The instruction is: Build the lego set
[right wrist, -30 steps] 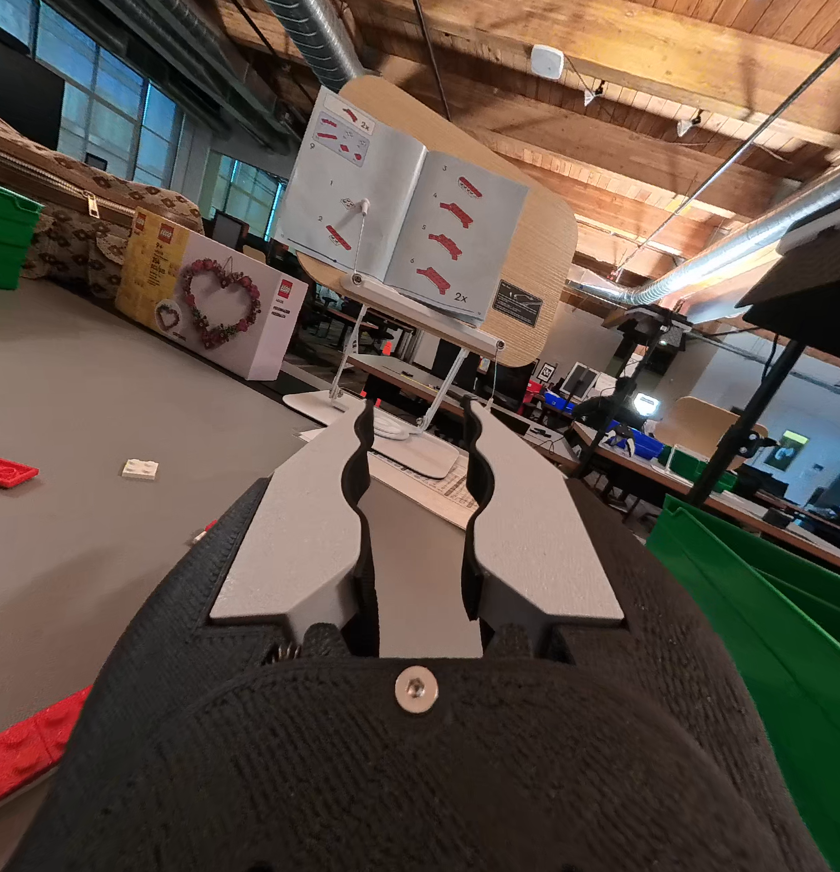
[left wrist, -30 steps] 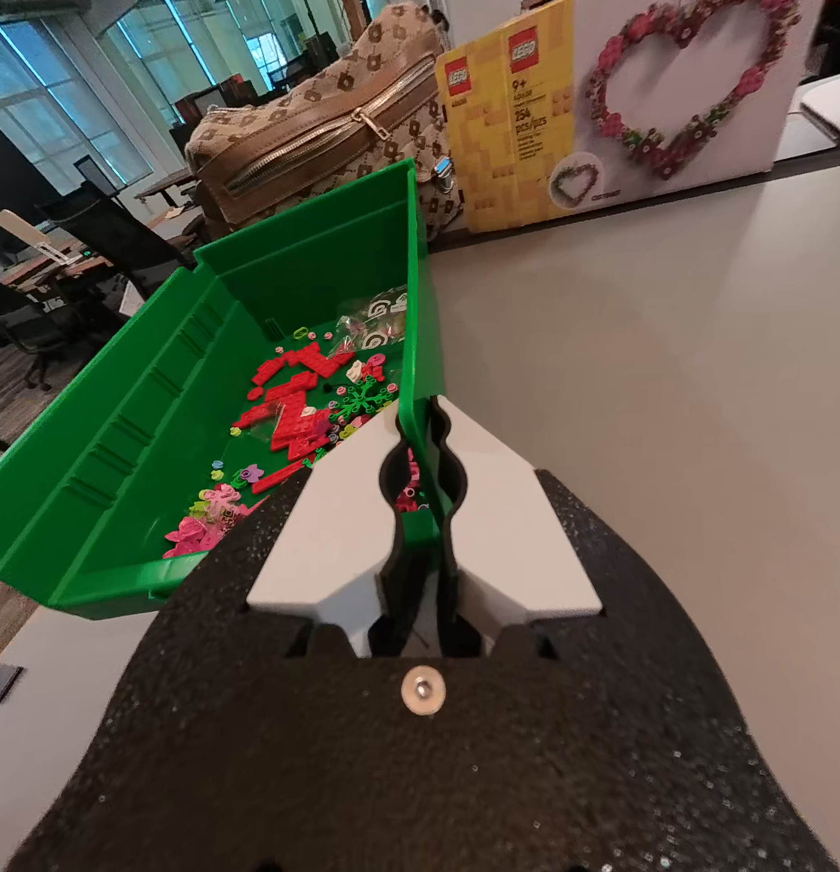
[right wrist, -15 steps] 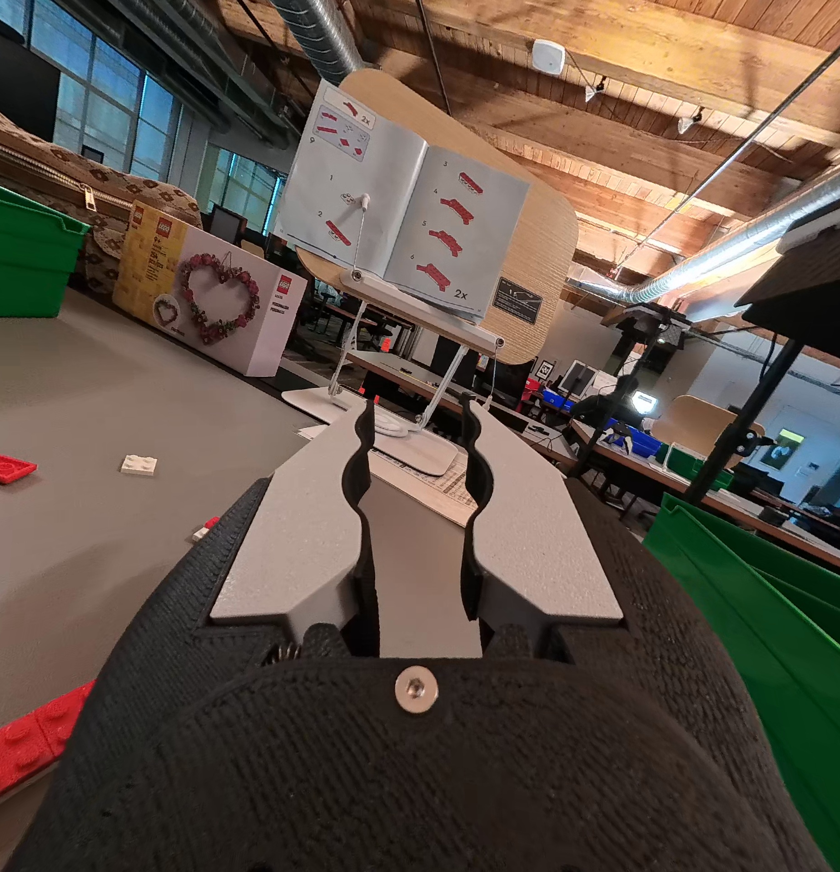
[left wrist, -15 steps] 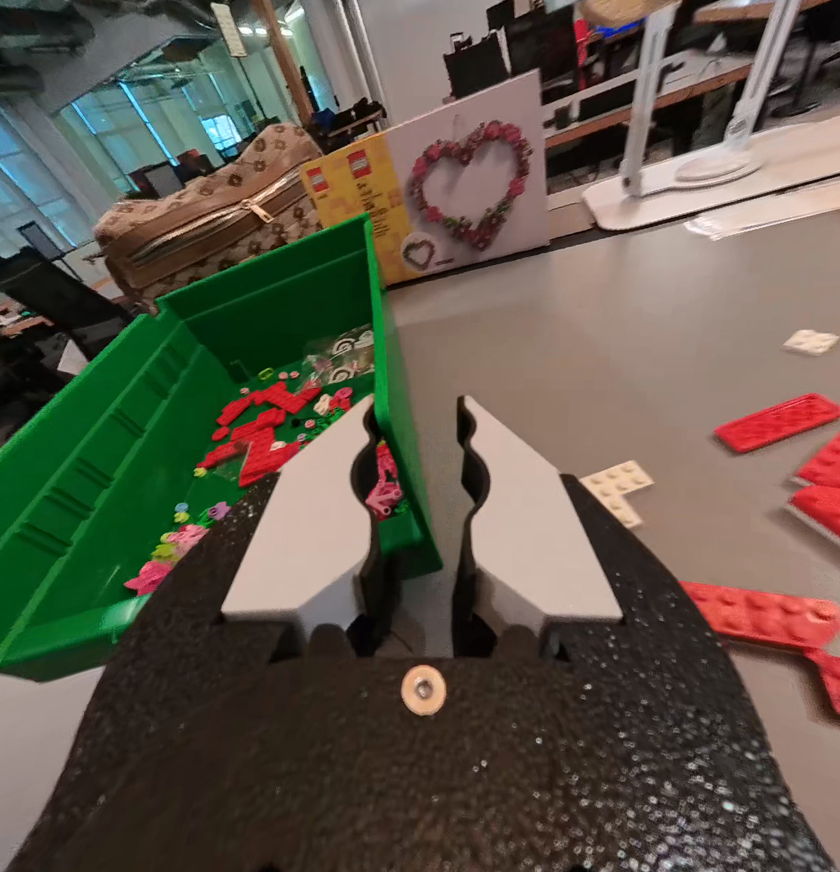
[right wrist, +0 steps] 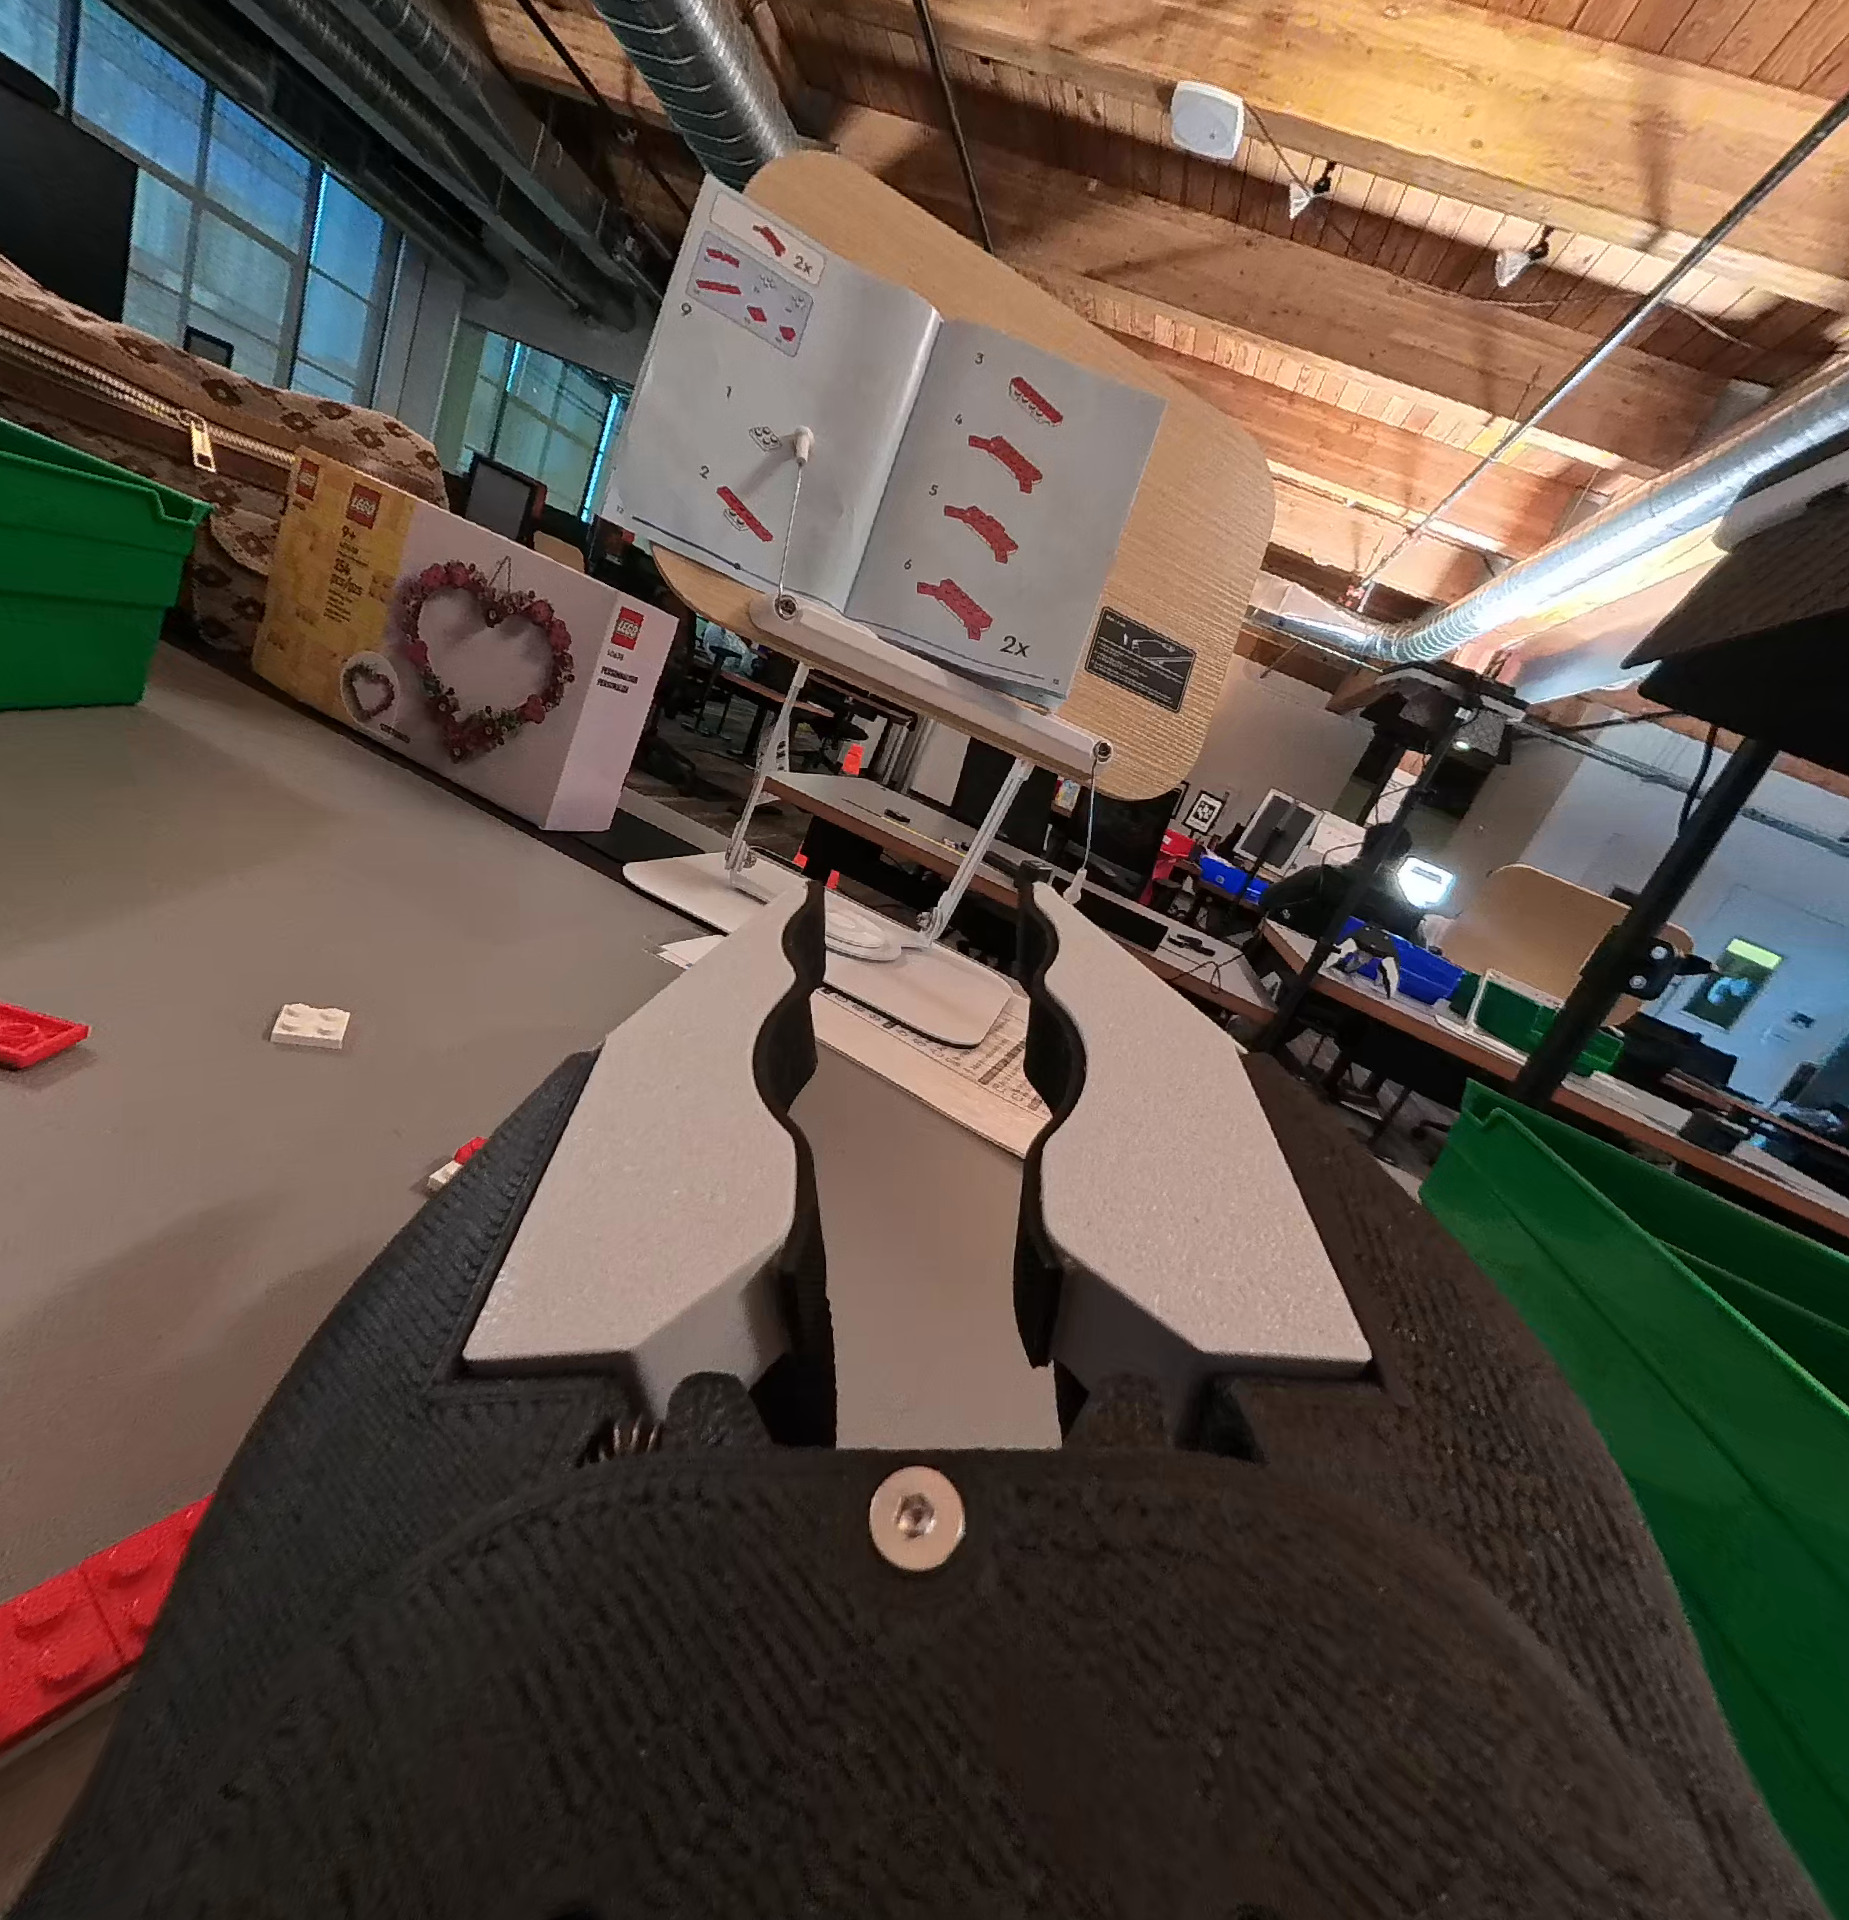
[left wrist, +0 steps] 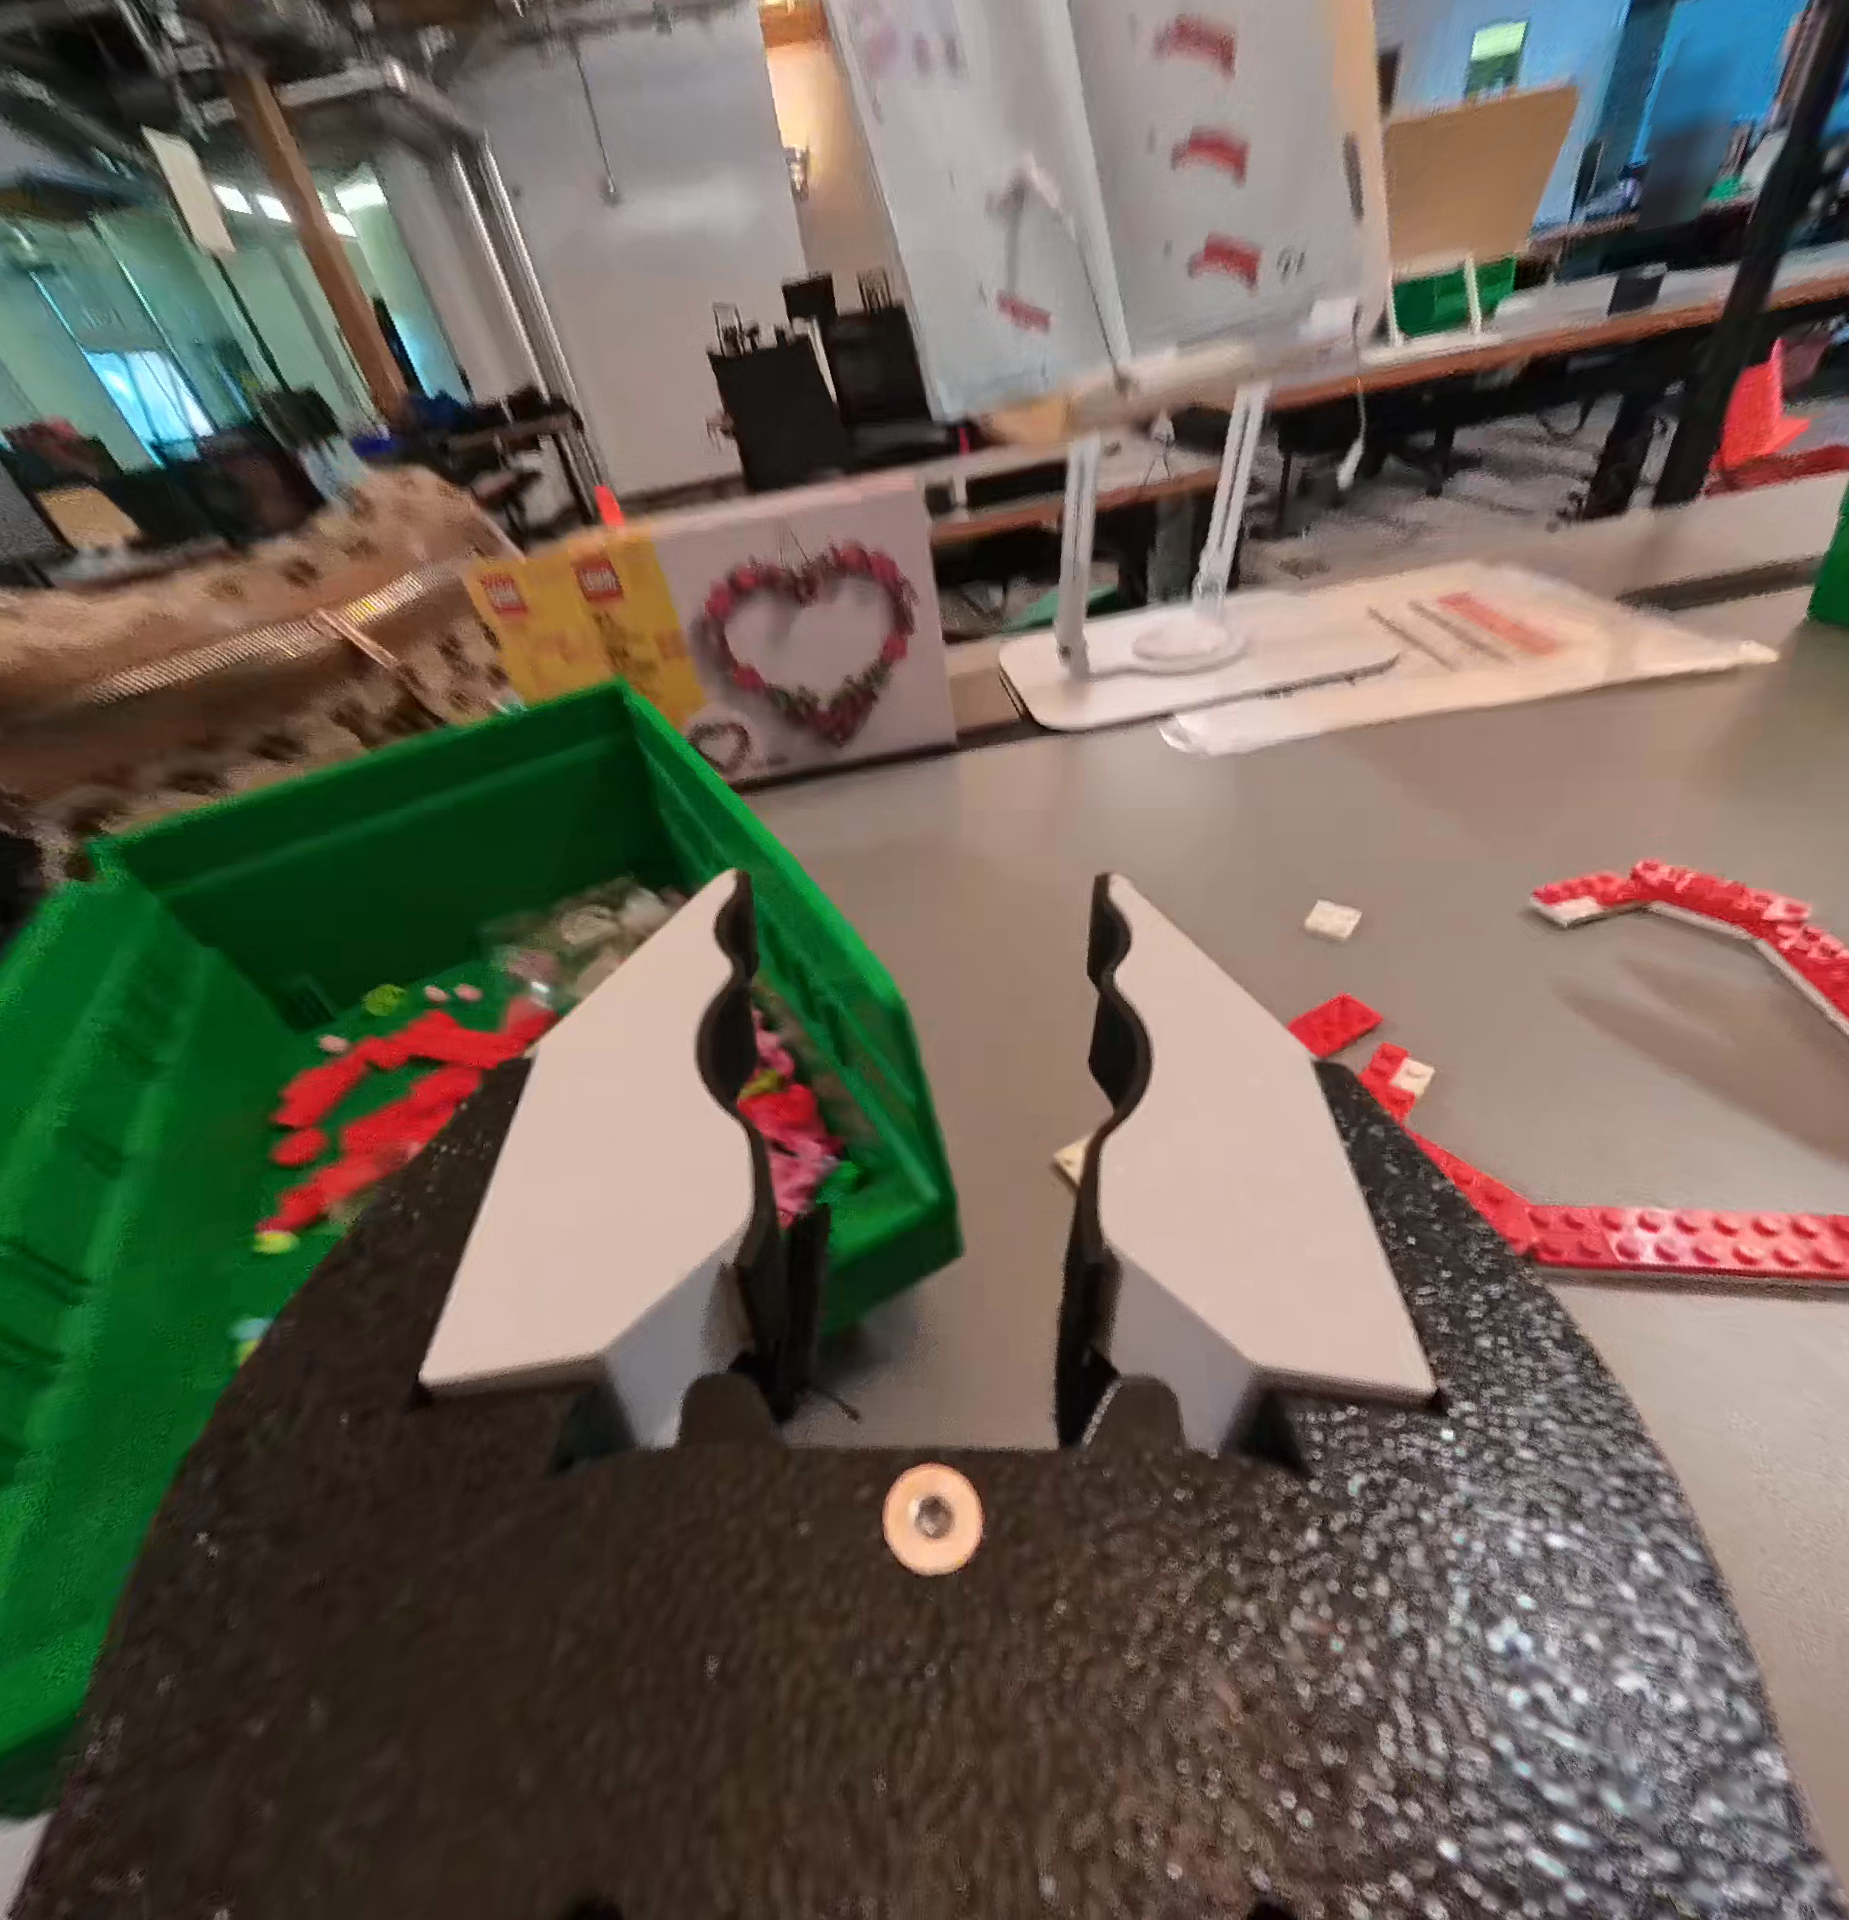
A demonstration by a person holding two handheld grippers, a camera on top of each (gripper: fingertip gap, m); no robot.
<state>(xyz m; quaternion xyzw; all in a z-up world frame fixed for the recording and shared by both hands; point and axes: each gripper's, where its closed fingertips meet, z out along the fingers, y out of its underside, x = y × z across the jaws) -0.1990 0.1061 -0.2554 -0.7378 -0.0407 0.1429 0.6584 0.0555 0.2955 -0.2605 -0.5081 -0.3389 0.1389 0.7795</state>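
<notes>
Beside the green bin's (left wrist: 795, 935) rim, both hand-held grippers (left wrist: 915, 894) (right wrist: 920, 899) gape empty over bare table (left wrist: 1159, 831).

Left hand-held gripper (left wrist: 915, 904) gapes empty beside green bin (left wrist: 904, 1195), near red plates (left wrist: 1678, 1242)

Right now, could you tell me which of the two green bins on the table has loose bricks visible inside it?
The green bin beside the left gripper: red and pink pieces lie in it. The other green bin, by the right gripper, shows only its wall.
</notes>
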